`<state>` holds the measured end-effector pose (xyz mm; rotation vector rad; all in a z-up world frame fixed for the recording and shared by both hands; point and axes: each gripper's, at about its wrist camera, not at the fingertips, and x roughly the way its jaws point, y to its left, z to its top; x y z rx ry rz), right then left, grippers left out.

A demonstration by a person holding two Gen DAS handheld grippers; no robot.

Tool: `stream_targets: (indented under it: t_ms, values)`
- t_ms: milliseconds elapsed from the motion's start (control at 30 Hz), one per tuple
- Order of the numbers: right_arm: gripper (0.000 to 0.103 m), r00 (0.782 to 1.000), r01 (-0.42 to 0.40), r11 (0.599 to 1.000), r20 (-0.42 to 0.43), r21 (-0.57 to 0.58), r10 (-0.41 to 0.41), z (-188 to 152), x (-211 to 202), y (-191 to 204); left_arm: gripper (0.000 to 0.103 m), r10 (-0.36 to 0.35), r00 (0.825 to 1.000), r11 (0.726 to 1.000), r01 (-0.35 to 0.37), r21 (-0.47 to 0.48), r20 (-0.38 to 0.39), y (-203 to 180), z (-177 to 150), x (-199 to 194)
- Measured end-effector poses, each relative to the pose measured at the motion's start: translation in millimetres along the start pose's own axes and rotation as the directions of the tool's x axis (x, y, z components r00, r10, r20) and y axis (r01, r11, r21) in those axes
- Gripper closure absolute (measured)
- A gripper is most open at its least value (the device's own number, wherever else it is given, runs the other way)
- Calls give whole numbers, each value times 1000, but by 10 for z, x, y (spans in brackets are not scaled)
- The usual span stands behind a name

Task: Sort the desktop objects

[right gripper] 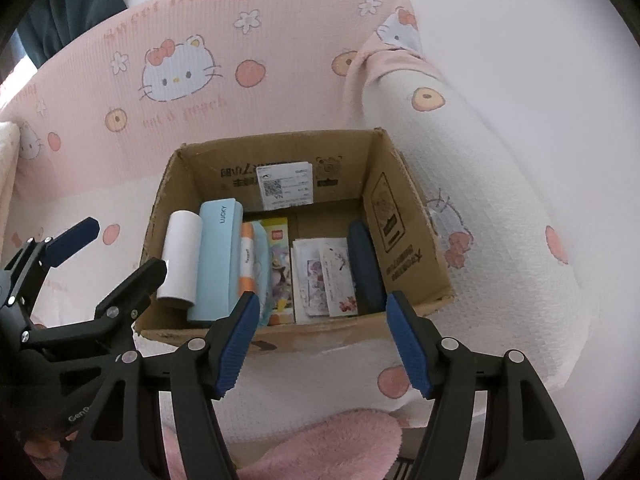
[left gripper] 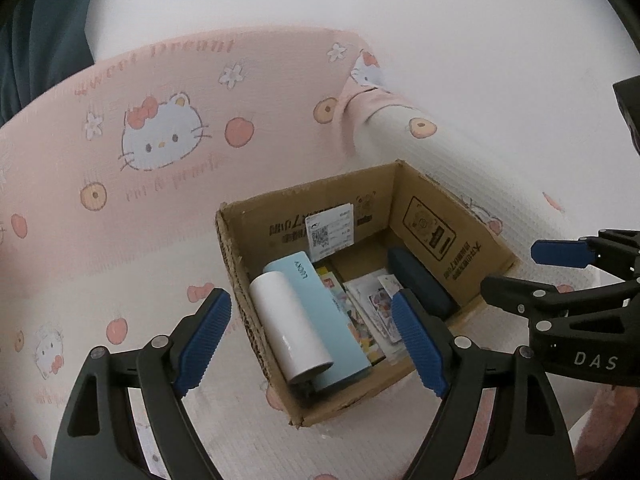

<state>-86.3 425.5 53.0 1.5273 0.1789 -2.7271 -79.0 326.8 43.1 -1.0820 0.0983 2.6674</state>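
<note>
Right wrist view, cardboard box (right gripper: 404,216) contents partly hidden by right gripper (right gripper: 322,344), left gripper (left gripper: 316,340), both spread apart

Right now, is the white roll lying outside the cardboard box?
No, the white roll lies inside the cardboard box, against its left wall beside the light blue case.

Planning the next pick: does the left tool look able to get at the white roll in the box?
Probably yes: the left tool is open, and the white roll lies uncovered on top, beside the box wall.
</note>
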Motion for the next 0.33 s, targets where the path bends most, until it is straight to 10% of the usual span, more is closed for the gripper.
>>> stream_targets:
  t_ms: [333]
  values:
    - [39, 1000, -18, 999, -7, 29, 18, -29, 4, -74, 18, -8, 999, 999, 6, 43, 34, -71, 6, -87]
